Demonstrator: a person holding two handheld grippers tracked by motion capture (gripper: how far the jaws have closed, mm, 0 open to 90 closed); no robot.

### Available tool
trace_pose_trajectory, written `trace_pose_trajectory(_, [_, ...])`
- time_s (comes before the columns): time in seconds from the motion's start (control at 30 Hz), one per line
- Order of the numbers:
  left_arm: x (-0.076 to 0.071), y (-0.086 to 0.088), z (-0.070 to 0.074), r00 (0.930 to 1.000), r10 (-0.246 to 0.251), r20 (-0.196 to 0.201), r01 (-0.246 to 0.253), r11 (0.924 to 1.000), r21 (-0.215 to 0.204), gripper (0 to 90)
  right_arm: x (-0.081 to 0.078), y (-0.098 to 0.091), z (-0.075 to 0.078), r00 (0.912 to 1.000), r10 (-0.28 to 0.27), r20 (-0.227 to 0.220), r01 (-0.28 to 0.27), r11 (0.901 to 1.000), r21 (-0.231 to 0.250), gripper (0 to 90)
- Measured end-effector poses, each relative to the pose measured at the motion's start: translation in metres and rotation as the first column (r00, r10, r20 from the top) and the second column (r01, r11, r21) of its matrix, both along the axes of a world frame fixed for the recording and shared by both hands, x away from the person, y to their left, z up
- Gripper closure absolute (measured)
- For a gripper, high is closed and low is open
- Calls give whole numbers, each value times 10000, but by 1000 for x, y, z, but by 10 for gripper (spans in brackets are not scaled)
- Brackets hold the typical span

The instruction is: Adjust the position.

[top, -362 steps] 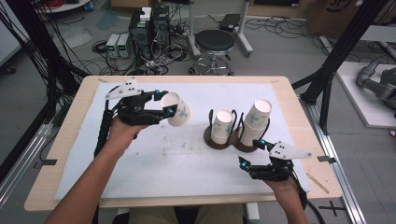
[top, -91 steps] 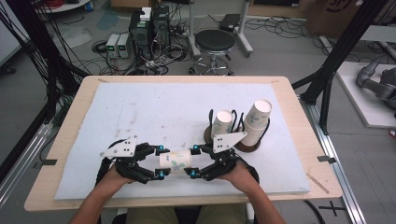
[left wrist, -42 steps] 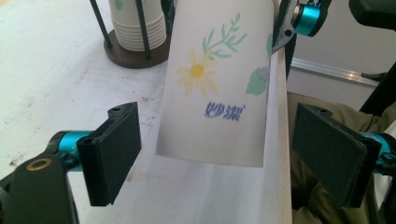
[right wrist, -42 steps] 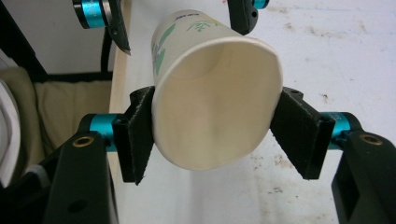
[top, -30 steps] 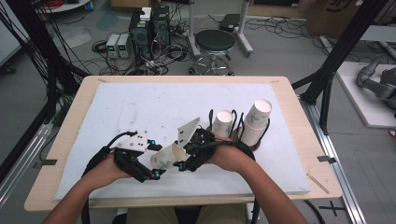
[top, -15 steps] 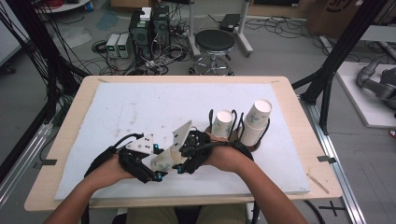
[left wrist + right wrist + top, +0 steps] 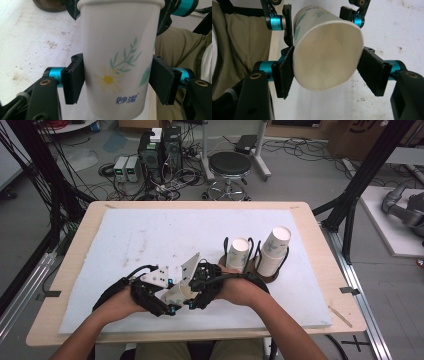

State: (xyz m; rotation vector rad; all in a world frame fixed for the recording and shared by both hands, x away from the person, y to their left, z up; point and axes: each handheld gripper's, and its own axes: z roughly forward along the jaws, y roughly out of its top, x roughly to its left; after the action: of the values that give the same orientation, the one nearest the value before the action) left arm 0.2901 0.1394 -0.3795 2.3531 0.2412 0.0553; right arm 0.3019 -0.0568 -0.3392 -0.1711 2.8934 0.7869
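The paper cup (image 7: 176, 292) looks light and thin-walled, so it should crush or go oval under a hard squeeze and could slip on its smooth coated skin; the stiffest places to hold are, I judge, just under the rolled rim and near the base, with gentle pressure across the wall. It is white, tapered, printed with a yellow-centred daisy, green sprigs and blue characters, and appears empty inside in the right gripper view. It sits in the lower middle of the high view, lifted just above the white surface (image 7: 150, 235), lying tilted between both hands. The left gripper (image 7: 117, 86) has just been closing its jaws and they now press on the cup's lower wall from both sides. The right gripper (image 7: 325, 72) has its jaws clamped on the cup near the open mouth, which looks slightly squashed. Farther right on the surface, two more paper cups (image 7: 239, 254) stand in dark wire holders (image 7: 260, 270).
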Motion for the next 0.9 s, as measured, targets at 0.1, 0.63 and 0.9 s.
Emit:
trace_pose_trajectory(0.1, [0,-1,-1,10000,-45,-8,45,10000,80,353,0,1,-1,10000,77,11,-77,9999,-74,334])
trace_pose_trajectory(0.63, [1,-2,-7,9993,33,-360,-41,9998,-208,354,1,1,-3,9995,-66,-316,65,10000,-43,306])
trace_pose_trajectory(0.9, [6,15,-15,9957,750,-546,-806,9910,-1071,335,10,-20,2,9891,-1040,-1042,1221,9748,1866,221])
